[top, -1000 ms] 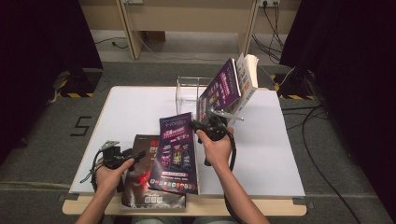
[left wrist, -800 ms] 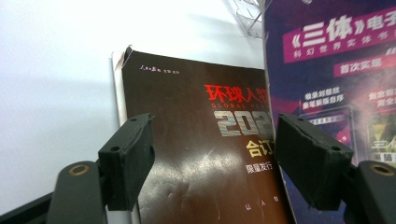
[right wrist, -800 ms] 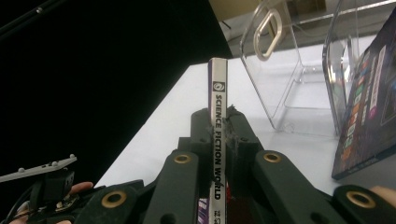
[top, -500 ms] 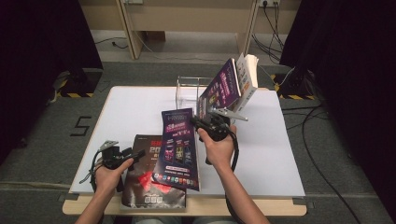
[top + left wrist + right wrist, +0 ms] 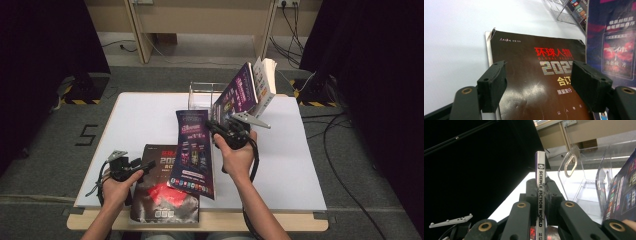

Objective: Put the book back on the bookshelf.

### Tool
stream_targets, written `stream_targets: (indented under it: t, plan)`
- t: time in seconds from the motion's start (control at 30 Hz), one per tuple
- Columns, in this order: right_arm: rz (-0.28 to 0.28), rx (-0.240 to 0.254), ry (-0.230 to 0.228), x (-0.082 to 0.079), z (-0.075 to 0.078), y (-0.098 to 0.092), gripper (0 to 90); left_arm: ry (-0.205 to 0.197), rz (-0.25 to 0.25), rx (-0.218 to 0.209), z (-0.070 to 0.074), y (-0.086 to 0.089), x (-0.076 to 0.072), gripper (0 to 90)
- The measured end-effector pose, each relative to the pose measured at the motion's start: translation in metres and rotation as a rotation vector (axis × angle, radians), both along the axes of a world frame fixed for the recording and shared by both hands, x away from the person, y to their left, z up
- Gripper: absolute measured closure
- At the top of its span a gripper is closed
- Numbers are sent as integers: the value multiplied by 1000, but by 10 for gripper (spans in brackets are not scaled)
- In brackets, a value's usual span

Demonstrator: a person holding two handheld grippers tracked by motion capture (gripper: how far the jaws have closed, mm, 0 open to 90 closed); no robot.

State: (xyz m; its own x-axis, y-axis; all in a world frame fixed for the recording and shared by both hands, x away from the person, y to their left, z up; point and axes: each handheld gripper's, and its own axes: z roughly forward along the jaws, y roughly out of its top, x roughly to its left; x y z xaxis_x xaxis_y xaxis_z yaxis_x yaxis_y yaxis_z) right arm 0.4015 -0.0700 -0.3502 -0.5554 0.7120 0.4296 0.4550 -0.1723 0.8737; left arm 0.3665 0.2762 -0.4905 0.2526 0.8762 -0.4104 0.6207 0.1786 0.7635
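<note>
Right gripper view: flat glossy magazine [image 5: 540,192] spine.

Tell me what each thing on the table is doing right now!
Purple magazine: lifted and tilted, clamped by its spine.
Right gripper: shut on the purple magazine.
Left gripper: open, over the dark magazine.
Dark magazine: flat on the table.
Clear rack: upright, with magazines leaning in it.

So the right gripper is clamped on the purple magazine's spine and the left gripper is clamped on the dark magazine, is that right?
Not quite. In the left gripper view the left gripper stands open above the dark magazine, not clamped. The right gripper is indeed shut on the purple magazine at its spine.
</note>
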Motion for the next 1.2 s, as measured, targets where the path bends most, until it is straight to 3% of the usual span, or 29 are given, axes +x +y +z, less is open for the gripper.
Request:
stream_targets:
  t: [0.23, 1.2]
  plan:
    - [-19, -3, -44, -3, 9, -4, 834, -3, -4, -5, 1, -1, 0, 279]
    - [-118, -26, -147, -6, 31, -21, 835, -3, 5, -5, 1, 1, 0, 279]
